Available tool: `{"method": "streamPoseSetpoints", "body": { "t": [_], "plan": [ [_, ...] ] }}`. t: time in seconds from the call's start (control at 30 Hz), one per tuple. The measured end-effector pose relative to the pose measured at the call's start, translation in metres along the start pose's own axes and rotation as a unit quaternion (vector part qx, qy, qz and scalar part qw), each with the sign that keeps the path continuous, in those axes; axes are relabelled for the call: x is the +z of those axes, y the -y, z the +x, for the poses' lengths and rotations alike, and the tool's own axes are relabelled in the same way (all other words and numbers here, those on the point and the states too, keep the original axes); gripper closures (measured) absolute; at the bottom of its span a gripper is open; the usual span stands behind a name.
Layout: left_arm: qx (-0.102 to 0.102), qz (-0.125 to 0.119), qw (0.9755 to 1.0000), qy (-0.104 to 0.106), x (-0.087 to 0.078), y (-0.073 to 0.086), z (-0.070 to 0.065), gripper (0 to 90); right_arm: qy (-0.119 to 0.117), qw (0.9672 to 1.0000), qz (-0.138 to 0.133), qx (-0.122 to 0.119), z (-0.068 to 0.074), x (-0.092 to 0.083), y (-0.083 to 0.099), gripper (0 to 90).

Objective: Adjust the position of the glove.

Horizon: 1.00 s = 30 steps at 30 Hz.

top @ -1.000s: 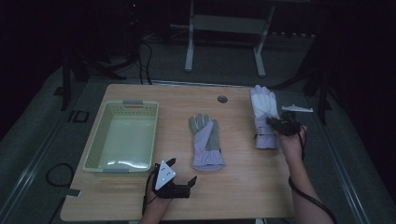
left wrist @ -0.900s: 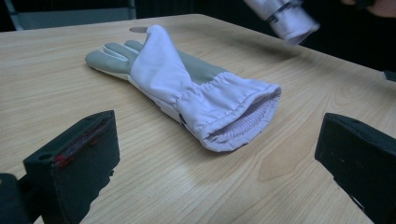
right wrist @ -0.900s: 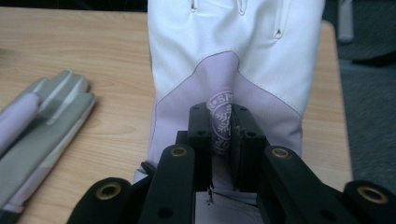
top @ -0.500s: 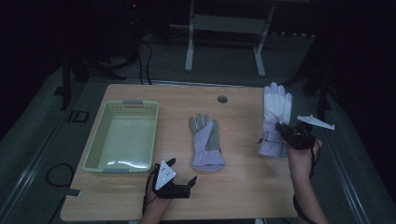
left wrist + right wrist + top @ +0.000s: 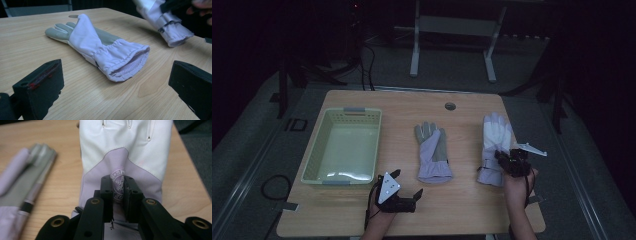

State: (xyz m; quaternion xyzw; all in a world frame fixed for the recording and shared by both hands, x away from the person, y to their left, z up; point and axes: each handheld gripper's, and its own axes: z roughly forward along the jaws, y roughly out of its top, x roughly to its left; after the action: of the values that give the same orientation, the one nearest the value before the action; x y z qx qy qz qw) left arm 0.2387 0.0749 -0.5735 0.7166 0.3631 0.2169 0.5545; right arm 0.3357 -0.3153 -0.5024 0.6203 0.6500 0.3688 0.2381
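- The left gripper point(image 5: 404, 196) is resting low near the table's front edge, jaws standing wide apart.
- The right gripper point(image 5: 118, 188) is pinching its jaws nearly closed, forearm reaching in from below.

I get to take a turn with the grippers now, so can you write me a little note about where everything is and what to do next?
Right gripper: shut on the right-hand glove, pinching a fold of fabric at its round snowflake badge near the cuff.
Left gripper: open, holding nothing, resting at the table's near edge, facing the cuff of the middle glove.
Both gloves lie flat on the wooden table.
The green basket at the left holds nothing.
Done: one glove gripped.
Left, probably: carry that glove over into the basket, then pick up the middle glove too.
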Motion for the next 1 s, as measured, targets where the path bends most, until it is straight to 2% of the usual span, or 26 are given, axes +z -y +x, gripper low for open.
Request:
{"method": "streamPoseSetpoints", "body": {
  "t": [0.17, 0.3, 0.47, 0.6, 0.7, 0.8, 0.93, 1.0],
  "plan": [
    [0.002, 0.000, 1.0000, 0.001, 0.000, 0.000, 0.000, 0.1, 0.021, 0.9994, 0.029, -0.001, -0.001, 0.022, 0.005, 78.7],
    [0.000, 0.000, 1.0000, 0.003, 0.000, 0.000, 0.000, 0.1, 0.021, 0.9985, 0.050, -0.011, 0.001, 0.036, 0.010, 74.7],
    [0.001, -0.001, 1.0000, 0.003, 0.000, 0.000, 0.000, 0.1, 0.028, 0.9978, 0.050, -0.034, 0.003, 0.042, 0.013, 68.4],
    [-0.001, -0.001, 1.0000, 0.004, 0.000, 0.000, 0.000, 0.1, 0.017, 0.9981, 0.052, -0.027, 0.000, 0.037, 0.009, 64.5],
    [-0.001, 0.000, 1.0000, 0.004, 0.000, 0.000, 0.000, 0.1, -0.003, 0.9985, 0.028, -0.048, -0.003, 0.020, -0.001, 58.1],
    [-0.001, 0.000, 1.0000, 0.004, 0.000, 0.000, 0.000, 0.1, -0.032, 0.9976, 0.018, -0.058, -0.015, 0.008, -0.013, 51.8],
    [-0.002, 0.000, 1.0000, 0.003, 0.000, 0.000, 0.000, 0.1, -0.044, 0.9937, 0.024, -0.101, -0.023, 0.004, -0.023, 47.6],
    [-0.003, 0.000, 1.0000, 0.004, 0.000, 0.000, 0.001, 0.1, -0.060, 0.9910, 0.029, -0.116, -0.024, 0.006, -0.024, 45.8]
  ]
}}
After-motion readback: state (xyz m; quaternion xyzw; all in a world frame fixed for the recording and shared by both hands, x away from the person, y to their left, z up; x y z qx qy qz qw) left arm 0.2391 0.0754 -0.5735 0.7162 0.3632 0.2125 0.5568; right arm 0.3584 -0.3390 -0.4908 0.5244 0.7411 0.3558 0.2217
